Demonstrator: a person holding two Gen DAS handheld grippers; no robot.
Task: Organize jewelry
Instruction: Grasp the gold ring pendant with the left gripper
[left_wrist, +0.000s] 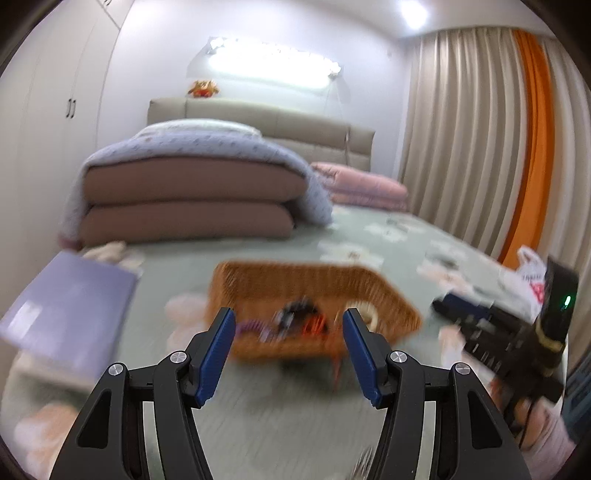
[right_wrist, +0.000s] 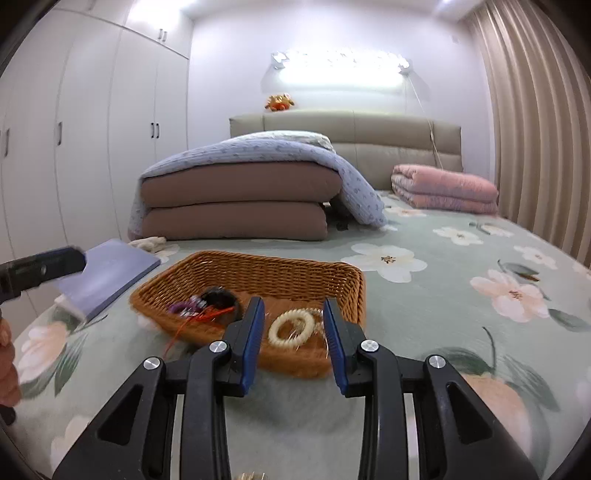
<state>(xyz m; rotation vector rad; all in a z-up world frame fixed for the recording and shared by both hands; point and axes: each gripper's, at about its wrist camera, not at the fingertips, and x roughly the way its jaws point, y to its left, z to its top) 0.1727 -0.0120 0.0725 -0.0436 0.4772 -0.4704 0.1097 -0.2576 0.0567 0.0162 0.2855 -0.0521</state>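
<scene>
Left tongs (left_wrist: 289, 320) gaping wide, right tongs (right_wrist: 293, 312) gaping narrower, both gripping nothing; brown wicker basket (right_wrist: 258, 267) sitting at twelve o'clock, cream ring bracelet (right_wrist: 291, 328) lying inside.

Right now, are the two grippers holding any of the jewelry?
No. The left gripper and the right gripper are both open and empty; the jewelry lies in the wicker basket beyond them.

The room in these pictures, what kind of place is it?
Most likely a bedroom: a bed with a padded headboard, folded quilts stacked on it, and a tall white wardrobe along the wall.
</scene>
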